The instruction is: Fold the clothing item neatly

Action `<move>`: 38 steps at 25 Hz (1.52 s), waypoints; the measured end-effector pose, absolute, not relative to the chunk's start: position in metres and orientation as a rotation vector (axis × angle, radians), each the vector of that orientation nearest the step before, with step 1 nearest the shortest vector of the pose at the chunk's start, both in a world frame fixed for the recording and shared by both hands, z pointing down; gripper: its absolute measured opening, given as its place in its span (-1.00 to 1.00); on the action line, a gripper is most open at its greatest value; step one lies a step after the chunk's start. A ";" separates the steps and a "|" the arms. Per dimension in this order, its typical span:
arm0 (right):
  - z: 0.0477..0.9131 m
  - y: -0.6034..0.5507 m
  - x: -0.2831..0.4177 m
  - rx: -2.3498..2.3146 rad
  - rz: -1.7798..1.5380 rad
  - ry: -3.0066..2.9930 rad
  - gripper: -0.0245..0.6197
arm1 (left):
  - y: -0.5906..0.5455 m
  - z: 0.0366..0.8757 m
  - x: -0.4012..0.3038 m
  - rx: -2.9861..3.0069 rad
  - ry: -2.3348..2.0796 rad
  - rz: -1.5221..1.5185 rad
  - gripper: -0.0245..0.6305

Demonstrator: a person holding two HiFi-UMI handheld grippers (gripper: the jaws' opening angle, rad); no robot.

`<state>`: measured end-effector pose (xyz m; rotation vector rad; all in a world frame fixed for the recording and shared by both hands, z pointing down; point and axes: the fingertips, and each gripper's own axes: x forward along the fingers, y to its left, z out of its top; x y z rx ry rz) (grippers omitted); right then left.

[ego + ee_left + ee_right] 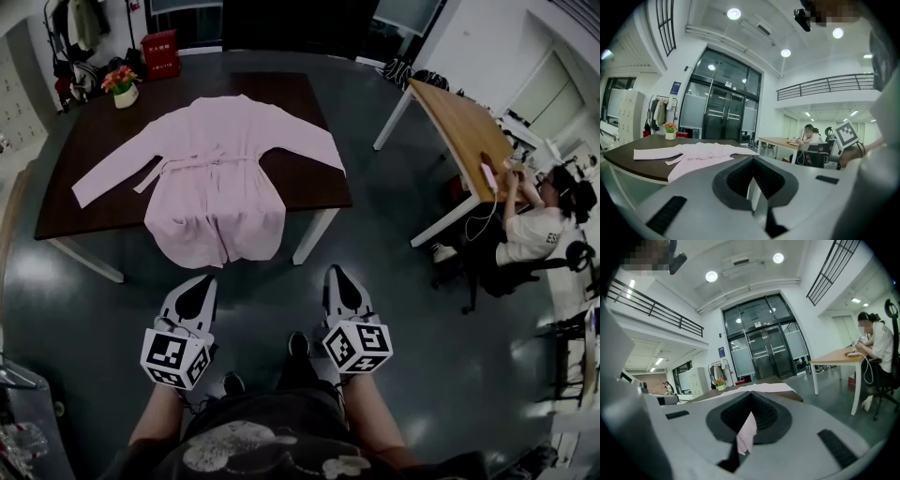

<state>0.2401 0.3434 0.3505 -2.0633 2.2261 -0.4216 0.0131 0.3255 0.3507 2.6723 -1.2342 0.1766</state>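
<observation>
We hold both arms forward and low in front of the body, forearms side by side. The left tool (201, 283) and the right tool (339, 277) point nearly level toward the near edge of the bench (84, 202), over the floor and well apart from it. Each carries a cube with black-and-white square markers. A red box (160, 52) beyond the far edge of the bench bears writing too small for us to read.

Both tools are closed, jaws together, and neither holds or touches anything. Through the notch of the right one we see only a sliver of pink from the cloth ahead.

The pink robe (220, 178) lies spread flat across the middle of the bench, sleeves out toward the left and right edges, belt across its waist, hem hanging over the near edge. A flower pot (123, 86) stands at the far left corner.
</observation>
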 end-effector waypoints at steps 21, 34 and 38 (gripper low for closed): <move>0.394 0.212 0.445 -2.039 -0.462 2.393 -0.95 | 0.208 0.365 0.212 2.570 -1.357 0.302 -0.90; 0.434 0.124 0.491 -2.241 -0.593 2.335 -0.95 | 0.093 0.412 0.266 2.664 -1.159 0.415 -0.90; 0.452 0.092 0.505 -2.308 -0.629 2.323 -0.95 | 0.052 0.426 0.276 2.662 -1.122 0.426 -0.90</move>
